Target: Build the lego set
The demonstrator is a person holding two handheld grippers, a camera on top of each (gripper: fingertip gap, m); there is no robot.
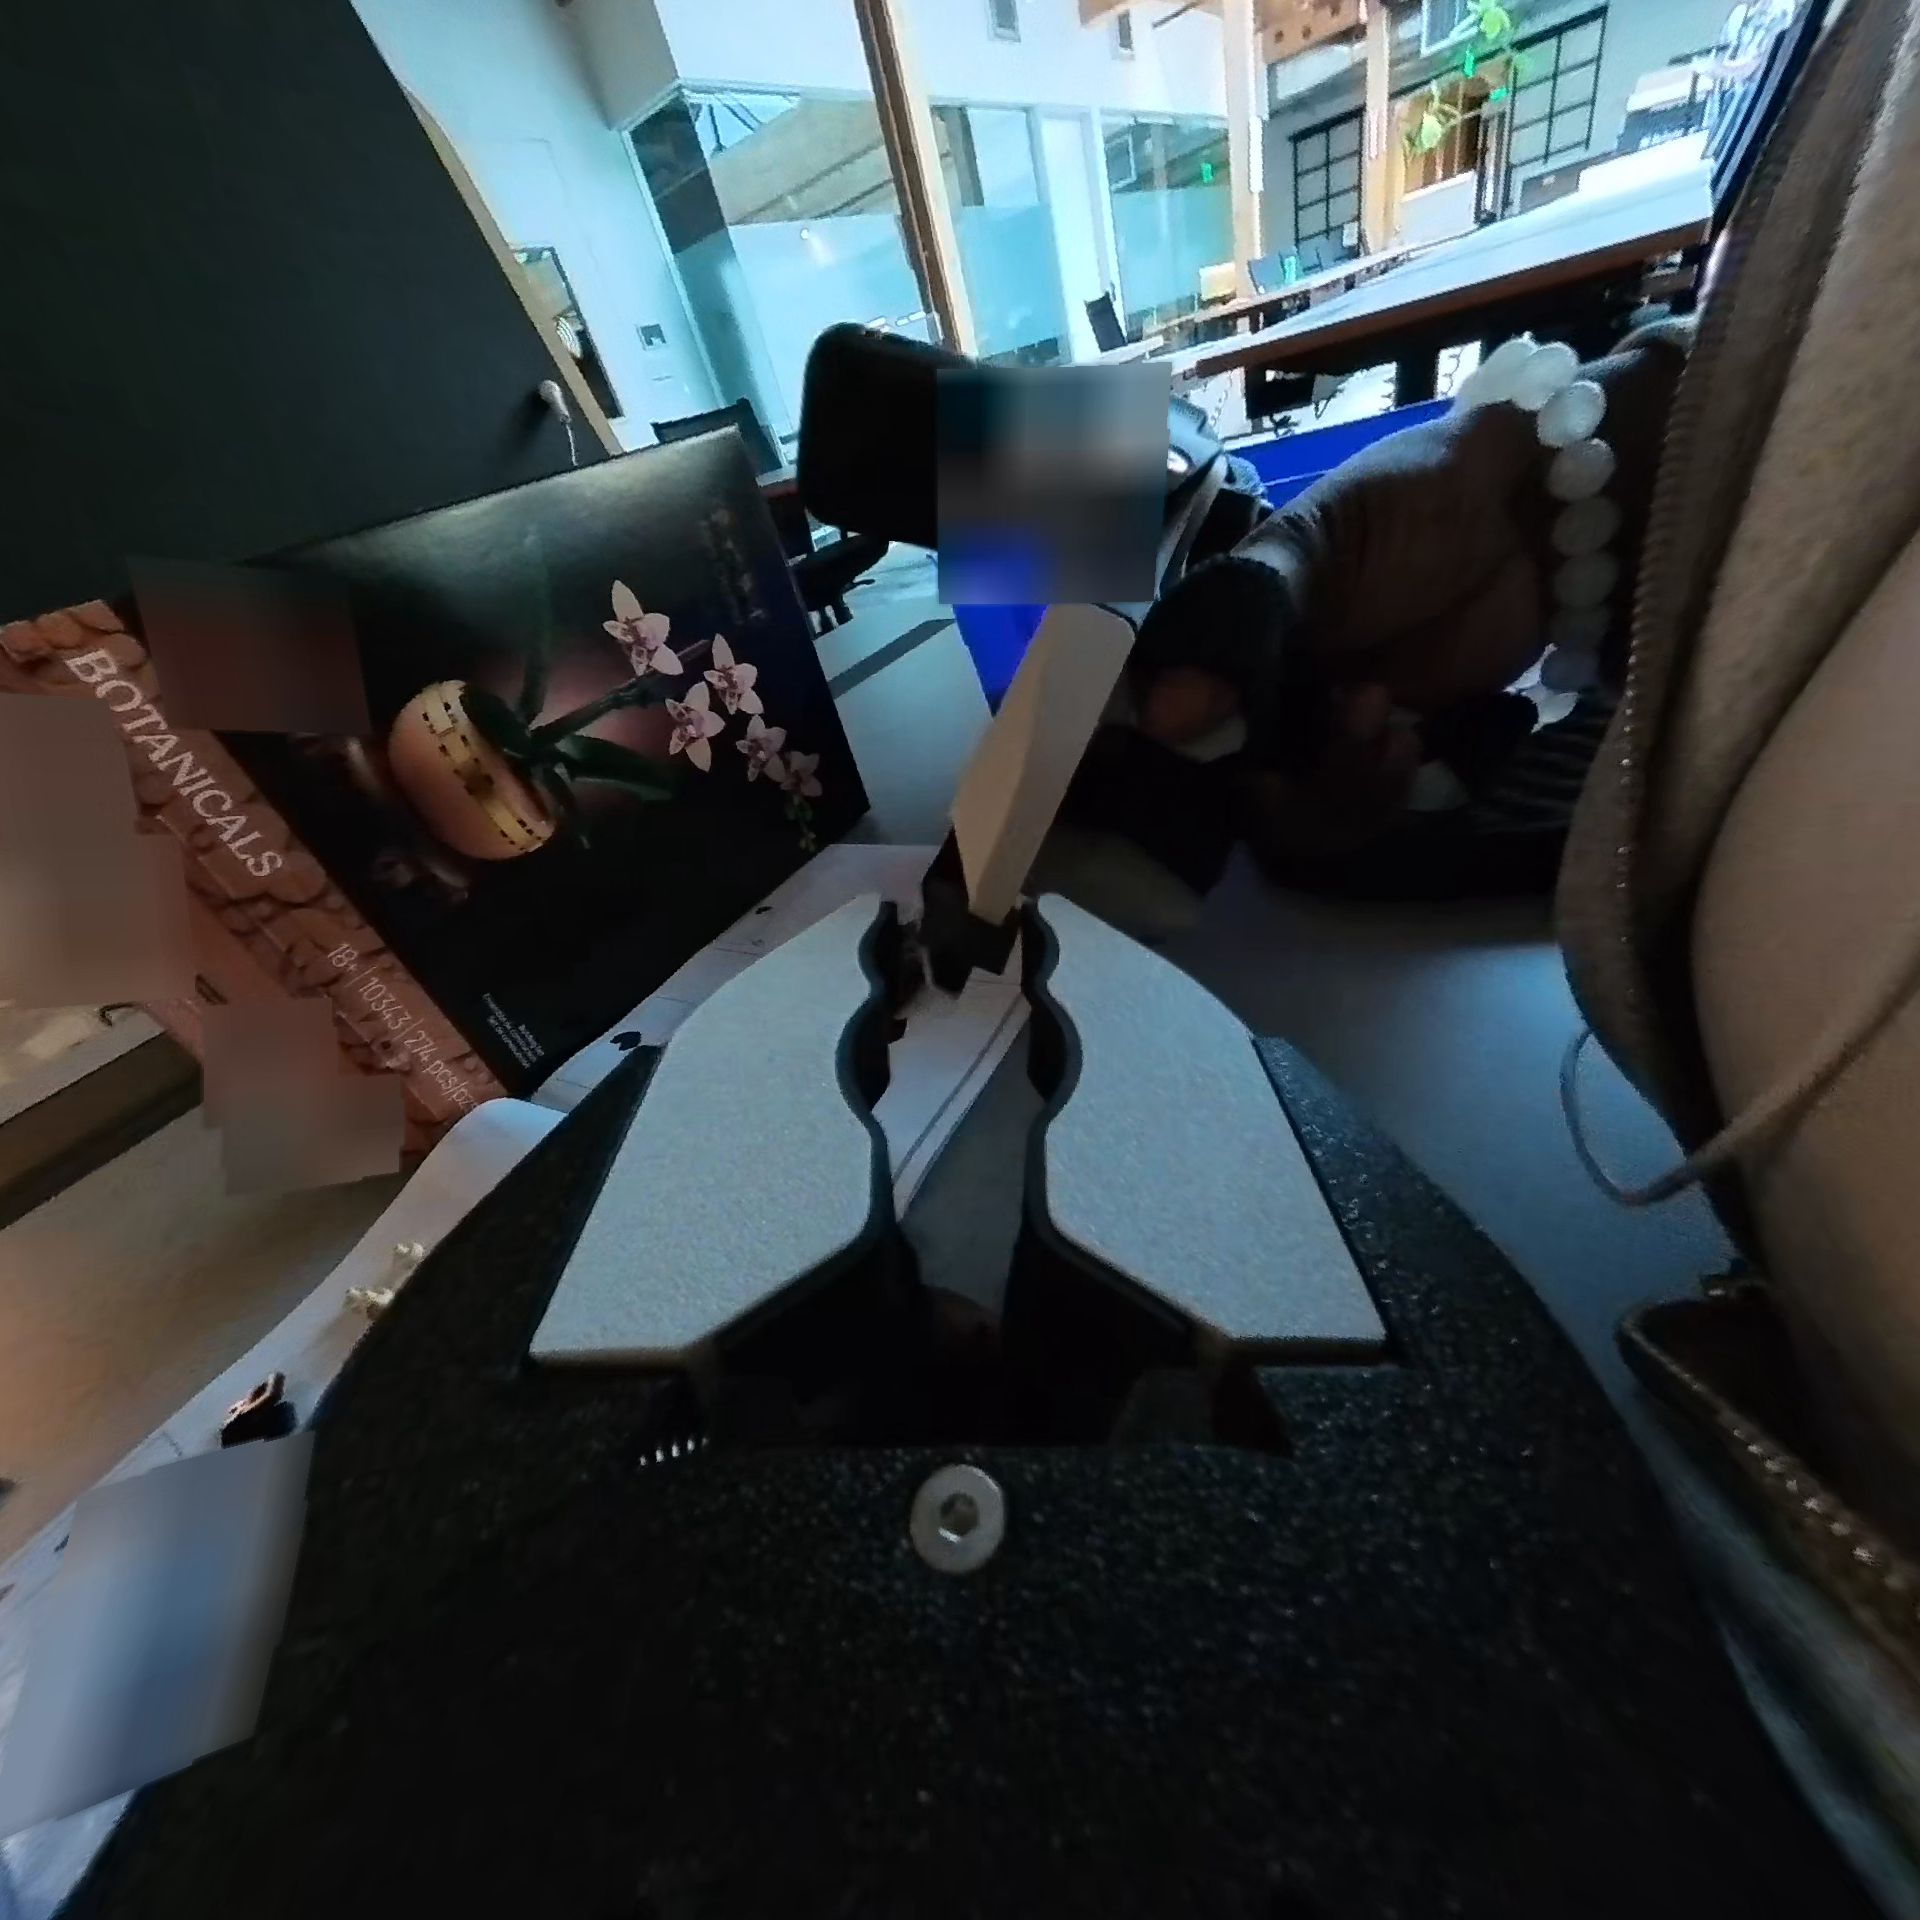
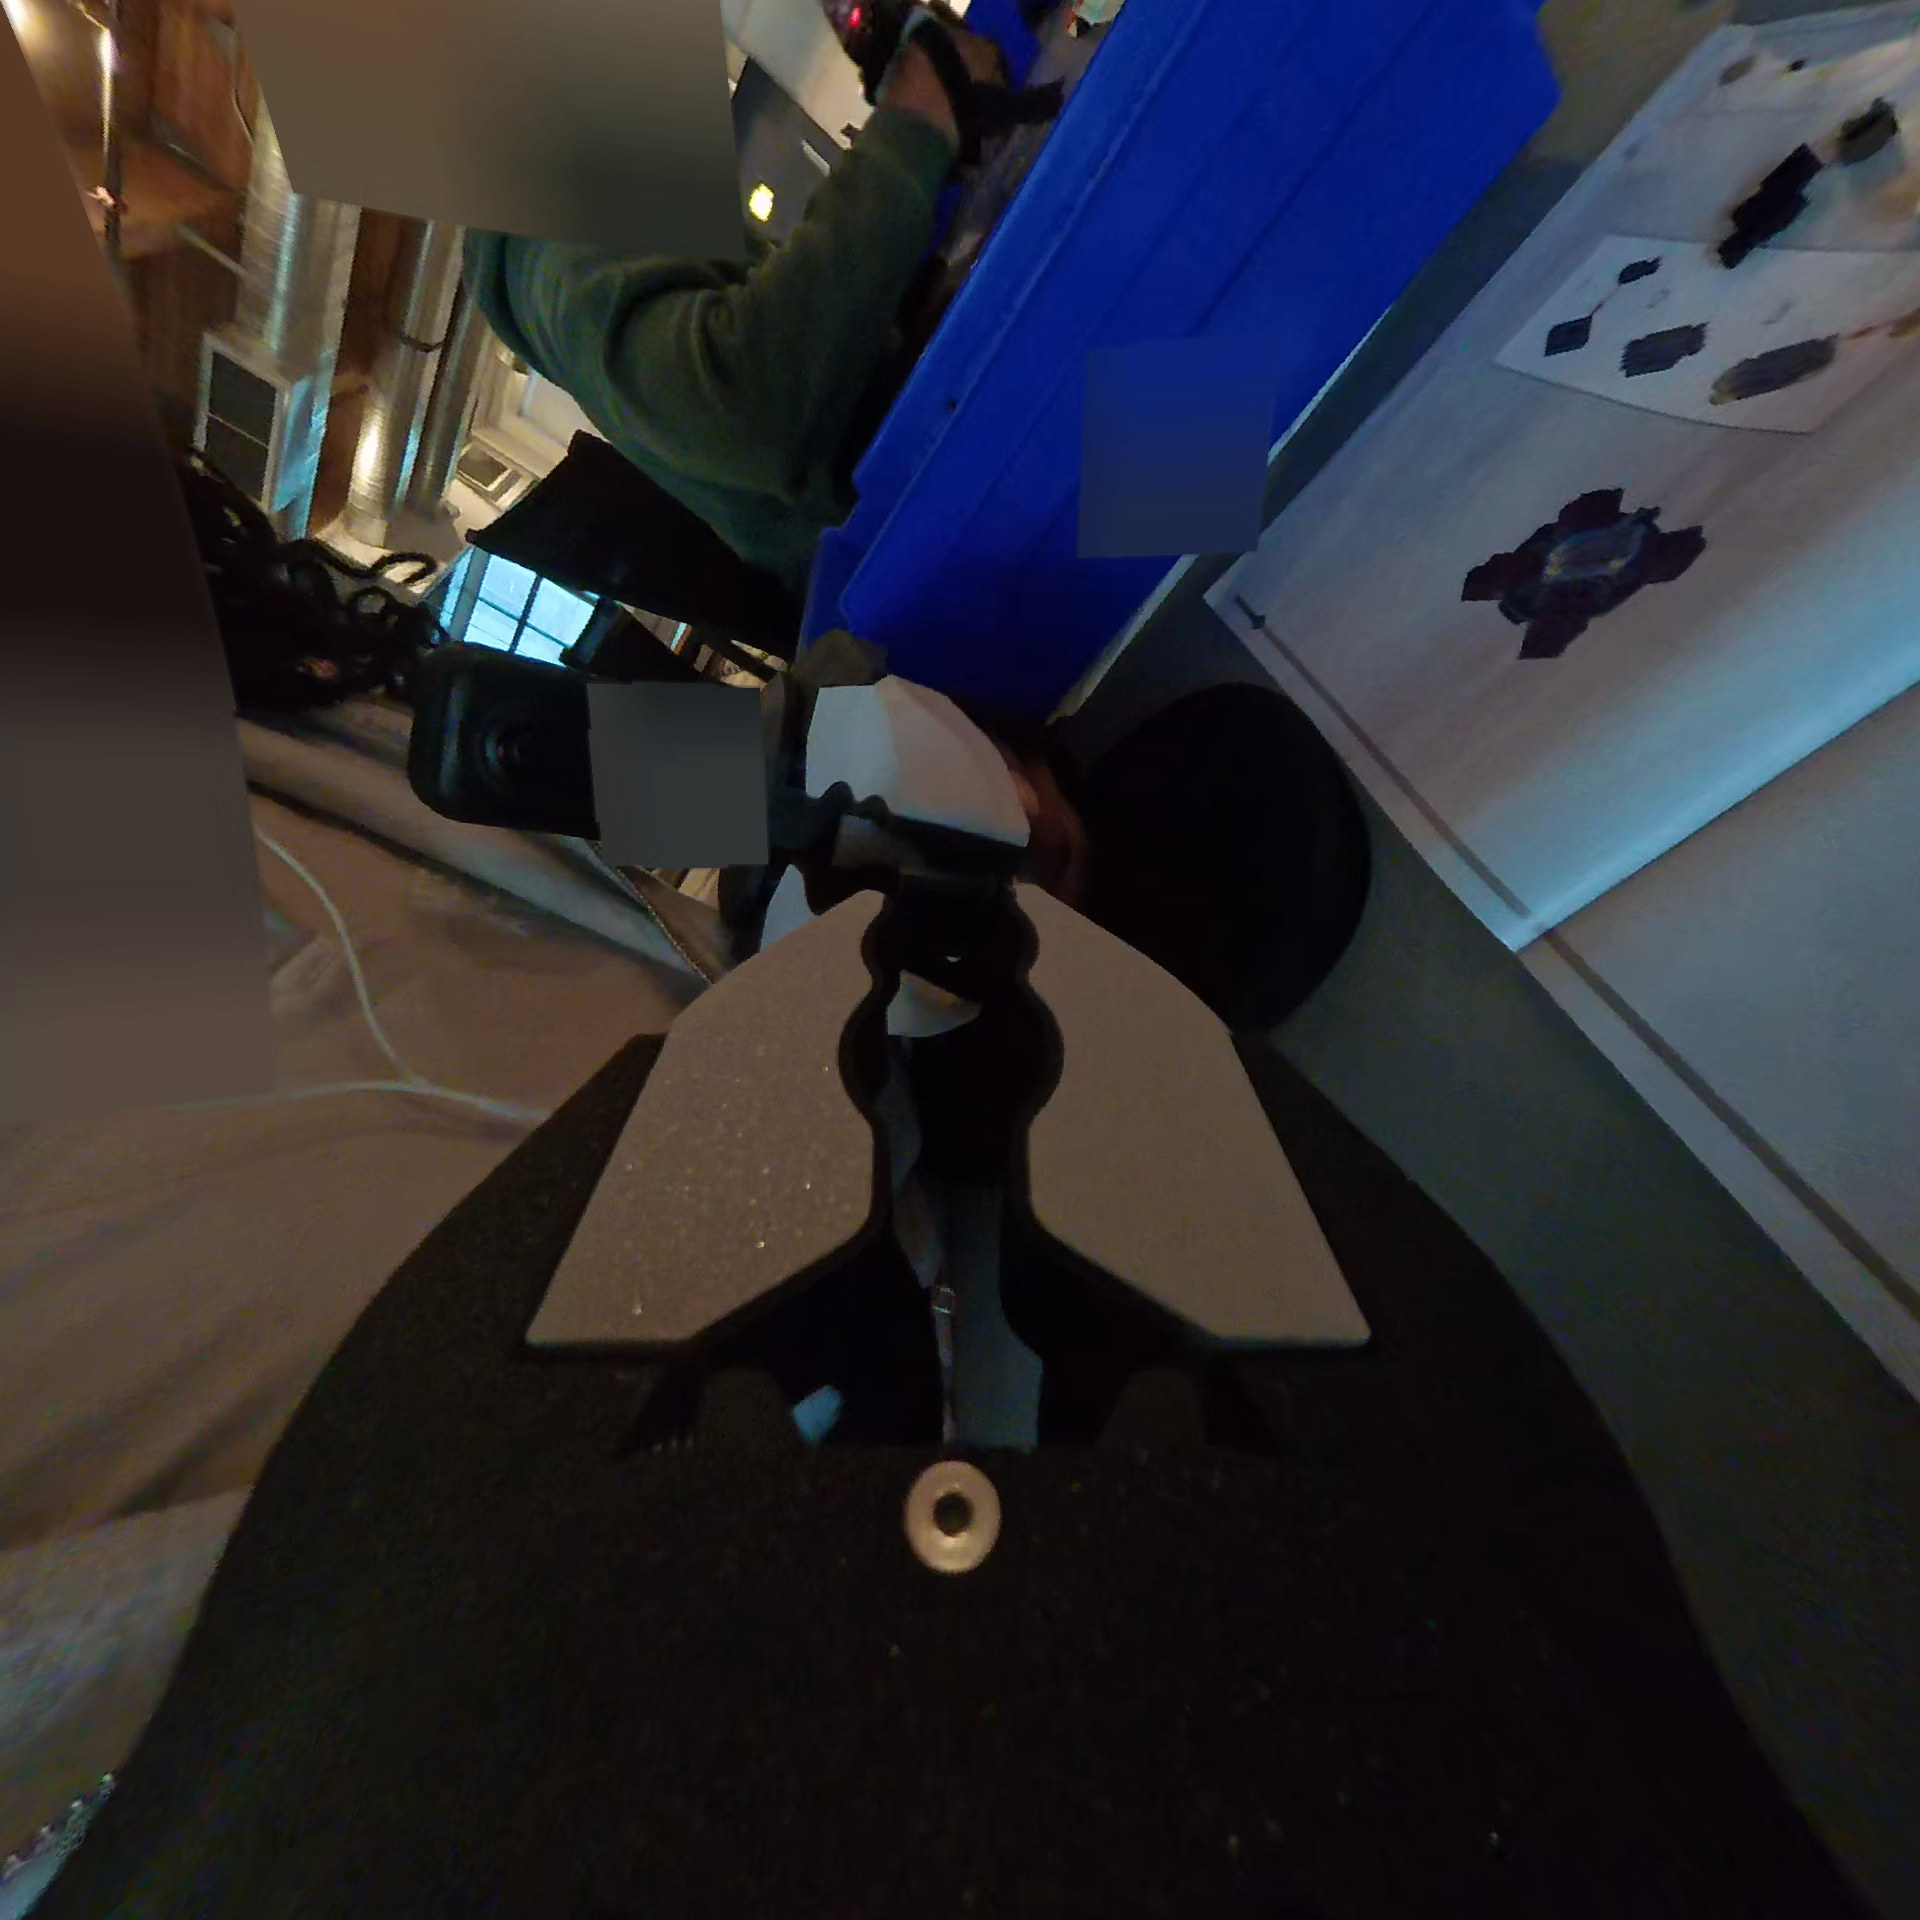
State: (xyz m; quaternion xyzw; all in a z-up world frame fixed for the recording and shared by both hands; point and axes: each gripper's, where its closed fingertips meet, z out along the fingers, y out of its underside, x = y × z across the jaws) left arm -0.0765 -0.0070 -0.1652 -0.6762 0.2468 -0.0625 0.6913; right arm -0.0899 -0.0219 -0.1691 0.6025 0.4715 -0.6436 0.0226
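White plastic fingers with black wavy pads make up both tongs, and the two pairs meet tip to tip over the white paper sheet [image 1: 769, 935] on the grey table [image 1: 1403, 1039].

The left gripper [image 1: 956, 925] lies low over the sheet's near edge, pointing across it. Its jaws stand a narrow way apart. The right gripper [image 2: 951, 935] comes down steeply from above the sheet, held by a hand [image 1: 1455, 540] in a dark fingerless glove with a white bead bracelet. Its black tip is pushed into the gap between the left gripper's fingertips.

A small dark piece with whitish bits [image 1: 906, 961] sits right at that meeting point, against the left gripper's left-hand pad and just beside the incoming black tip. I cannot tell whether either pair is pinching it or only touching it. From the right gripper's side the gap between its own narrowly parted jaws is filled with dark shapes and a pale scrap, too murky to sort out.

A dark cardboard box printed with pink orchids [image 1: 582, 748] stands upright at the sheet's left edge. Beyond the sheet is a blue plastic bin [image 2: 1143, 312]. Several small dark pieces [image 2: 1579, 582] lie scattered on the paper, well apart from the tongs. A beige zippered bag [image 1: 1766, 727] rises to the right of the sheet.
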